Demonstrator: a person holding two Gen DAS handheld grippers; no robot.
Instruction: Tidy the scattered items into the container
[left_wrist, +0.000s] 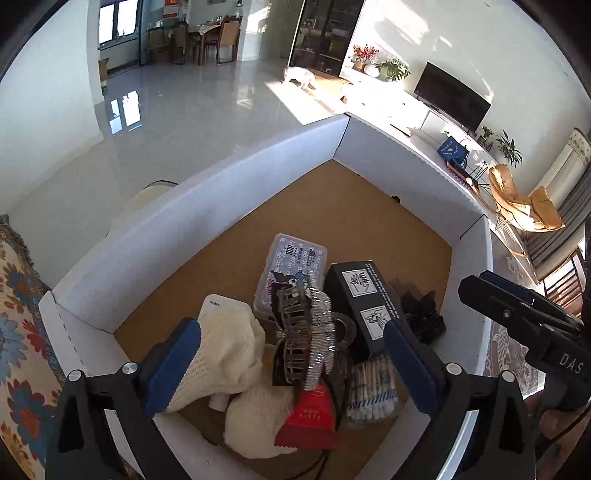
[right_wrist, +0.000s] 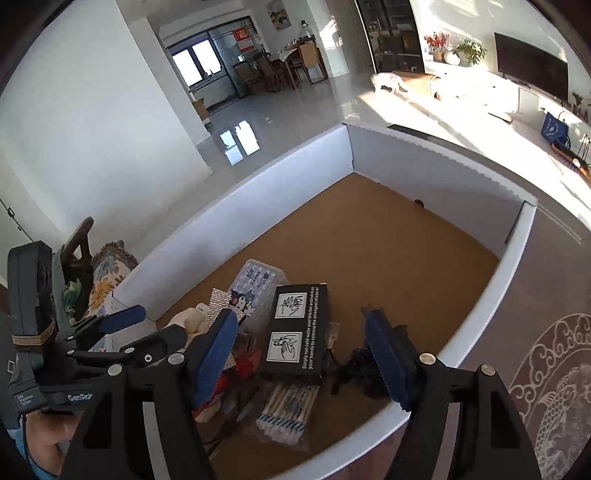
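A white cardboard box (left_wrist: 258, 162) with a brown floor holds the items at its near corner. My left gripper (left_wrist: 291, 363) hangs over that pile, open wide. A rhinestone hair claw (left_wrist: 306, 332) shows between its fingers, clear of both pads. Cream knitted gloves (left_wrist: 229, 354), a red packet (left_wrist: 308, 421), a pack of cotton swabs (left_wrist: 373, 391), a black carton (left_wrist: 365, 295) and a clear case with a cartoon sticker (left_wrist: 291, 269) lie there. My right gripper (right_wrist: 301, 356) is open over the black carton (right_wrist: 295, 332), beside a black lacy bundle (right_wrist: 360, 369).
A flowered cloth (left_wrist: 18, 332) lies left of the box, and a patterned brown mat (right_wrist: 554, 369) lies to its right. The far half of the box floor (right_wrist: 388, 236) is bare. Tiled floor, a television and dining chairs lie beyond.
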